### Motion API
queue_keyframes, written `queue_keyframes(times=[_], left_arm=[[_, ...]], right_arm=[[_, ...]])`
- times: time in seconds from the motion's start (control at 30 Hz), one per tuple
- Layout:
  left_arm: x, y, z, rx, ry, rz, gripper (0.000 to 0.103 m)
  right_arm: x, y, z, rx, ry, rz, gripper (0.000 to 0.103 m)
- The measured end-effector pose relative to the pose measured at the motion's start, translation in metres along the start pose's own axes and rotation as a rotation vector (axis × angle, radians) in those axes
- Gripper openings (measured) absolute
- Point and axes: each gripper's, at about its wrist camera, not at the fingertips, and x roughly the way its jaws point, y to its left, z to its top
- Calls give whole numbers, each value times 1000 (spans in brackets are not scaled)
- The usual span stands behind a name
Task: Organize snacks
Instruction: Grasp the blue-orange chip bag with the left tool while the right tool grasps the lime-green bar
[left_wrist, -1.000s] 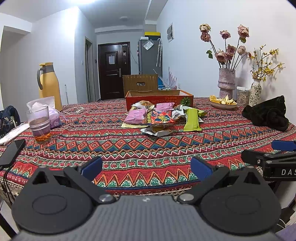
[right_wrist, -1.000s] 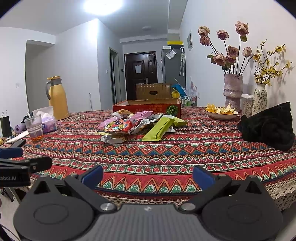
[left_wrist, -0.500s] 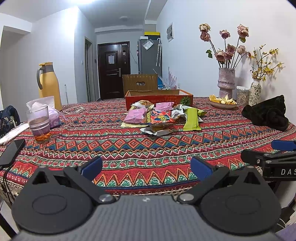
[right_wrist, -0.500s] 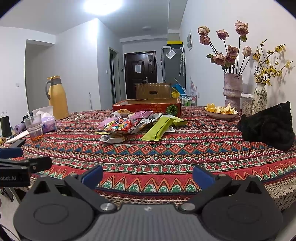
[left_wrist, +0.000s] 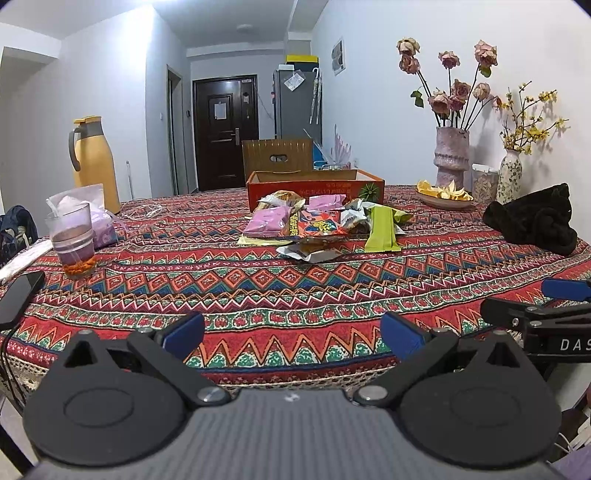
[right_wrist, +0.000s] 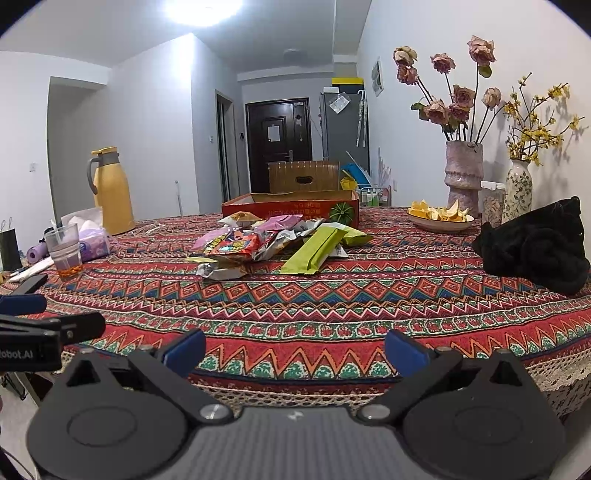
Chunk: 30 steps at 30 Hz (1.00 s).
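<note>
A pile of snack packets (left_wrist: 317, 227) lies mid-table in front of an open orange cardboard box (left_wrist: 314, 186). It includes a pink packet (left_wrist: 267, 225), a red packet (left_wrist: 319, 227) and a green packet (left_wrist: 380, 232). The pile (right_wrist: 258, 242), the green packet (right_wrist: 314, 249) and the box (right_wrist: 291, 206) also show in the right wrist view. My left gripper (left_wrist: 291, 338) is open and empty, at the table's near edge, far from the pile. My right gripper (right_wrist: 295, 352) is open and empty, beside it to the right.
The table has a patterned red cloth (left_wrist: 258, 288). A glass of tea (left_wrist: 72, 243), tissue pack (left_wrist: 96, 221), phone (left_wrist: 18, 299) and yellow jug (left_wrist: 90, 158) are on the left. A black bag (left_wrist: 532, 221), fruit-peel plate (left_wrist: 443, 194) and two flower vases (left_wrist: 452, 155) are on the right.
</note>
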Motion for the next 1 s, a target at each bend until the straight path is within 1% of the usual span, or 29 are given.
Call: queue_keyframes(times=[0.17,0.33,0.57,0.67,0.7,0.73,0.87,0.93,1.0], left_arm=[[13,1,6,-10,25,2,103],[30,5,14,-20,49,12,103],[71,15,35,-26,79,30,103],[95,19,50,-43,112,12,103],[104,20,55,-52,122,2,103],[113,21,61,-60,124,-14,103],[148,15,86,-49,84,-48,103],[172,8,100,-38,82,-56,103],[201,1,113,-30,90,-78,103]], right_arm=[[5,-4,2,-18,-26,-31,103],[15,-9,5,-6,-29,-17,103],[54,-15,21,5,9,-13,103],[75,-21,33,25,24,-9,101],[84,-24,39,30,29,-8,99],[92,-27,45,36,32,-11,94],[126,-39,65,57,47,-1,84],[146,-45,77,66,56,5,74],[163,-48,87,65,59,14,67]])
